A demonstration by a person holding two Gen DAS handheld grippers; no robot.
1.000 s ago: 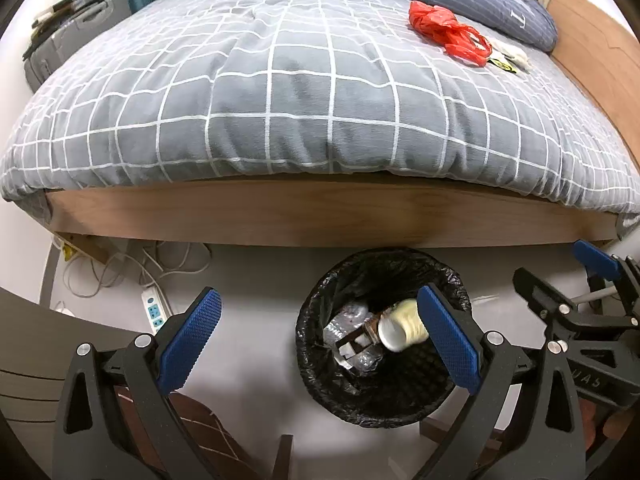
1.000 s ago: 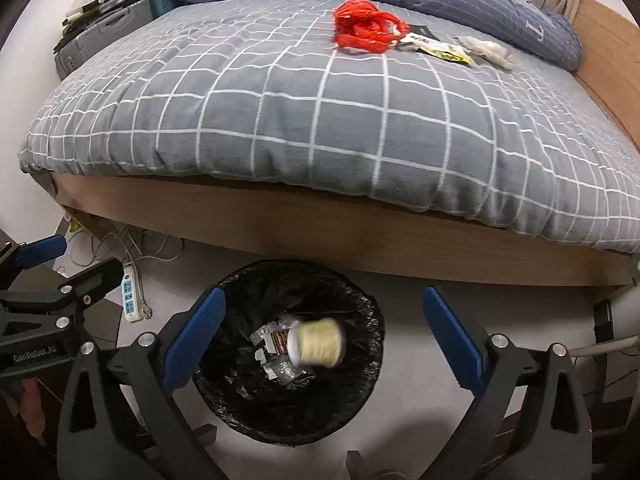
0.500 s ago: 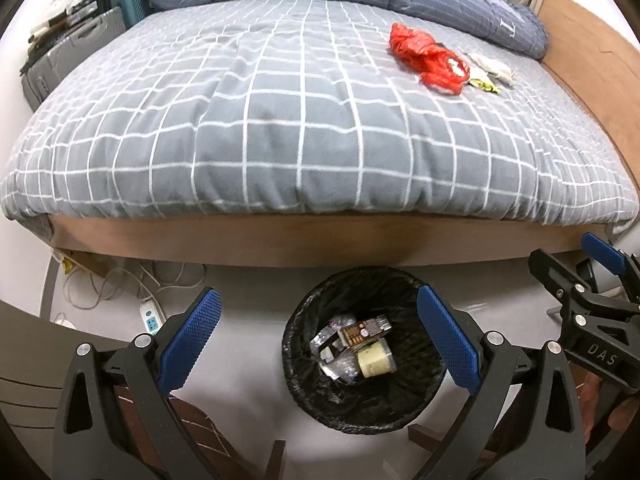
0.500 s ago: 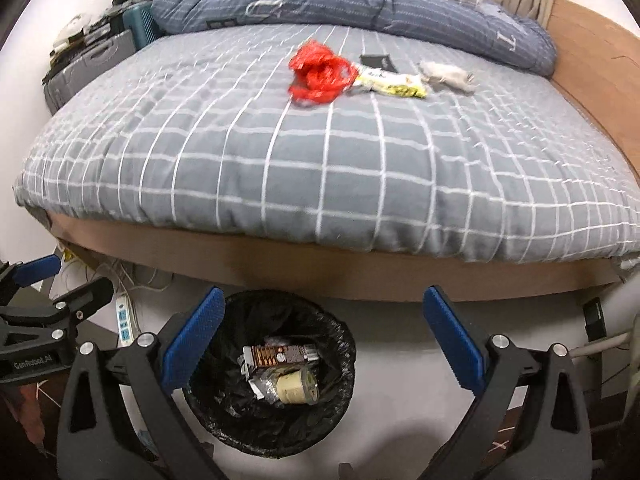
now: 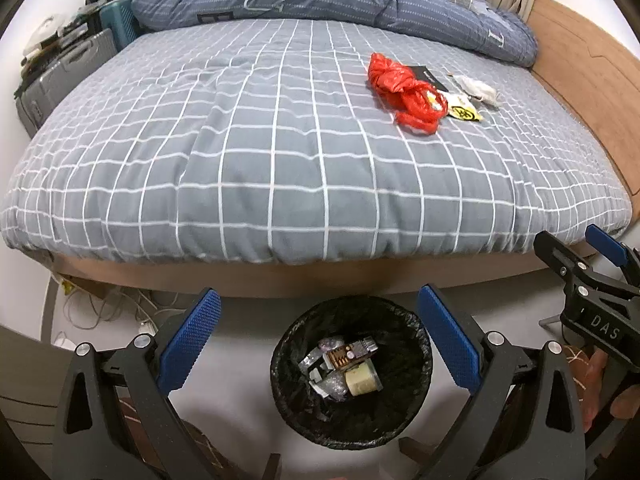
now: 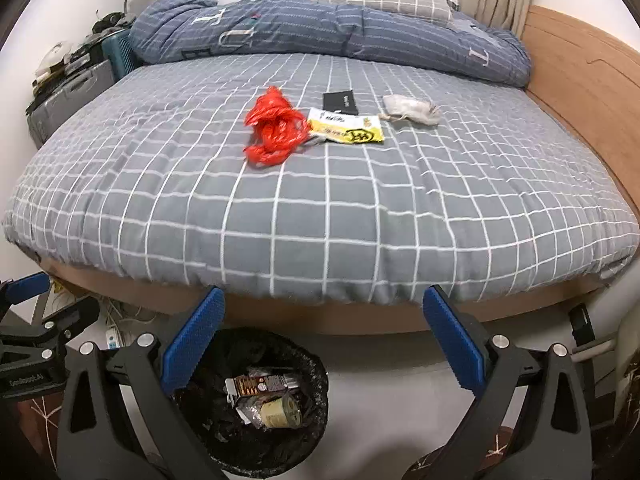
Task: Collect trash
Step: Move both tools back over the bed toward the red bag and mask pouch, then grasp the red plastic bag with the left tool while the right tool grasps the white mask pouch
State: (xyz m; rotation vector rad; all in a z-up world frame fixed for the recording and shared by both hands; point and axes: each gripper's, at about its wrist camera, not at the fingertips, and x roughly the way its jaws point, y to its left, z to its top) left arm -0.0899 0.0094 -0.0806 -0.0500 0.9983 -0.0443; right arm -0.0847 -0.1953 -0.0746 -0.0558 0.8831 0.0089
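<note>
Now that the cup (image 5: pixel 362 382) has dropped into the bin (image 5: pixel 416 392), both tongs (image 5: pixel 320 344) (image 6: pixel 324 344) rise released, empty; red bag (image 6: pixel 274 128) is likely next.

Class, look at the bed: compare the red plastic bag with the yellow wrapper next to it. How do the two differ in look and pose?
The red plastic bag is crumpled into a raised, bunched heap; the yellow wrapper lies flat. The bag is plain red, while the wrapper is yellow and white with black print. The bag sits left of the wrapper in the right wrist view, its edge overlapping the wrapper's end. Both rest on the grey checked bed cover, not yet in the bin.
</note>
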